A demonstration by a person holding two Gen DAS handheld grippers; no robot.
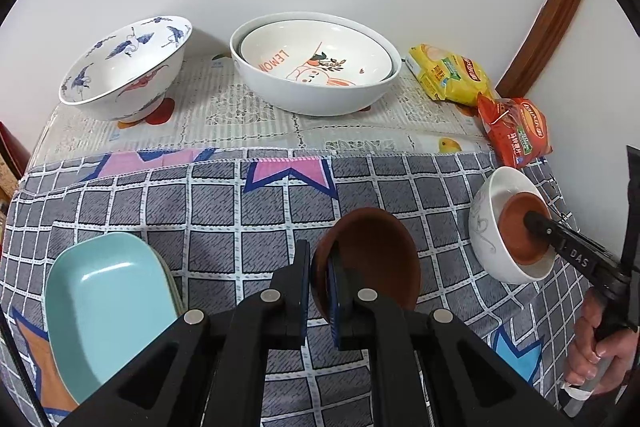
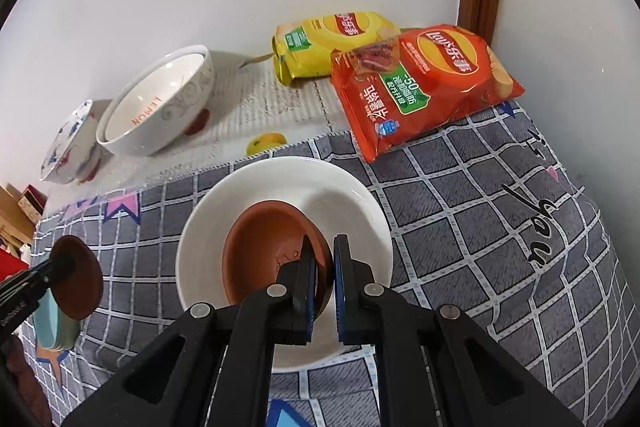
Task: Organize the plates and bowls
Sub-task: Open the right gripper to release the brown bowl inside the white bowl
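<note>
- We read "LEMON" inside the plate nested in the large white bowl; the orange chip bag reads "Lay's".
- Left gripper: jaws clamp the rim of a brown saucer, held above the desk.
- Right gripper: jaws straddle the rim of a second brown saucer, inside the small white bowl.
- Teal plates lie left.

Black angular left tool, blue-lined fingers, silver round screws, bare-skinned hand
</note>
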